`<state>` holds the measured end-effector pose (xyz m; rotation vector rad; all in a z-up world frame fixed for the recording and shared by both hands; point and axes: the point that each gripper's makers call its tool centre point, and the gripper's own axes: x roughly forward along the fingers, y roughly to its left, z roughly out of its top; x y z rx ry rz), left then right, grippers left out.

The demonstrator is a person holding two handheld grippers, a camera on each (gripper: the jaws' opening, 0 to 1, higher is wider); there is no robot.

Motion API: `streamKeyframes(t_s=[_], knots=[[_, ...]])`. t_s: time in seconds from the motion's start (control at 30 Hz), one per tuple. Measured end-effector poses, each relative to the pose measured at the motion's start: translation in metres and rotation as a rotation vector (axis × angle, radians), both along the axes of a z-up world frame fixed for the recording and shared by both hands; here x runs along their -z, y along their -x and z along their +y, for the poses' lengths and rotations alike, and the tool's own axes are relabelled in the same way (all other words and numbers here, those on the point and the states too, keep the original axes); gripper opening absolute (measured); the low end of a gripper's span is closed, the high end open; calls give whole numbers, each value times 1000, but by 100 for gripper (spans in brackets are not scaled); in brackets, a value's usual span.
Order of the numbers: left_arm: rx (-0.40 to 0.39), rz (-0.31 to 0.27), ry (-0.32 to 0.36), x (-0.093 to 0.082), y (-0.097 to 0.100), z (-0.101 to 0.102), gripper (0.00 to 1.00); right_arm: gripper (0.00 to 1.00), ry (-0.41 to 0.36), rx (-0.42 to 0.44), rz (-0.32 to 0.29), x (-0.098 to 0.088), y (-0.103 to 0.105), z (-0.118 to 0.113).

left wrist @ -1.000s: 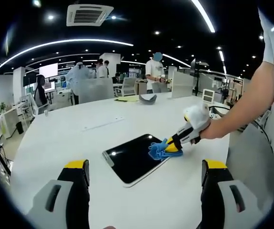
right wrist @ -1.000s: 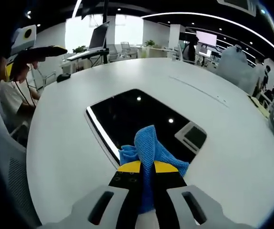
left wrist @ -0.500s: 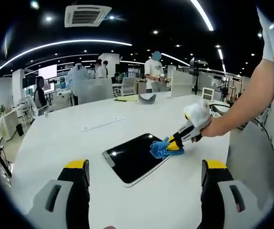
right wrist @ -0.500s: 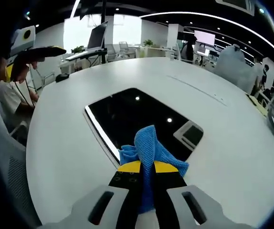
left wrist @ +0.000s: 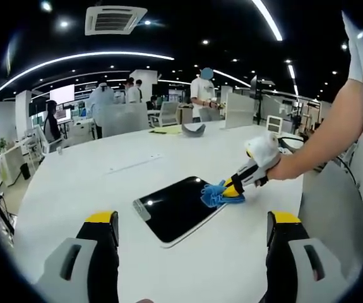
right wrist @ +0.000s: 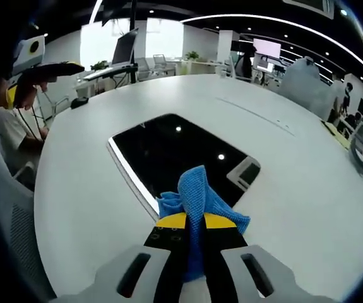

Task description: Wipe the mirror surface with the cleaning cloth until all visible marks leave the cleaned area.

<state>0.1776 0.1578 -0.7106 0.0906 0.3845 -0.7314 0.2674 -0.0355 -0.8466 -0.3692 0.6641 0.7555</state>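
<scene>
Cleaning cloth [right wrist: 197, 196]: blue, soft, bunched and limp; judged light and compliant, and it folds wherever it is not backed. It is pinched at mid-fold between the pressed-together jaws of the right gripper [right wrist: 194, 221], with loose lobes sticking out ahead of the tips; a grip low on the bunch looks best for pressing flat.

Mirror [right wrist: 175, 154]: flat on the white counter [right wrist: 80, 189], dark, glossy, rigid, probably fragile and slick, reflecting ceiling lights. It needs no grasp, only light downward pressure. In the left gripper view the mirror [left wrist: 175, 208] is a rounded rectangle, its long axis running diagonally from near-left to far-right, and the cloth [left wrist: 218, 194] sits at its far-right corner.

Left gripper [left wrist: 190, 237]: jaws spread wide, holding nothing, hovering short of the mirror's near edge.
</scene>
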Motion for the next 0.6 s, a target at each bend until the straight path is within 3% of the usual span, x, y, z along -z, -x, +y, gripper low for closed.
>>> streamKeyframes(t_s=[0.6], knots=[[-3, 1, 10, -1, -3, 1, 99, 3, -23, 55, -4, 0, 0, -4]])
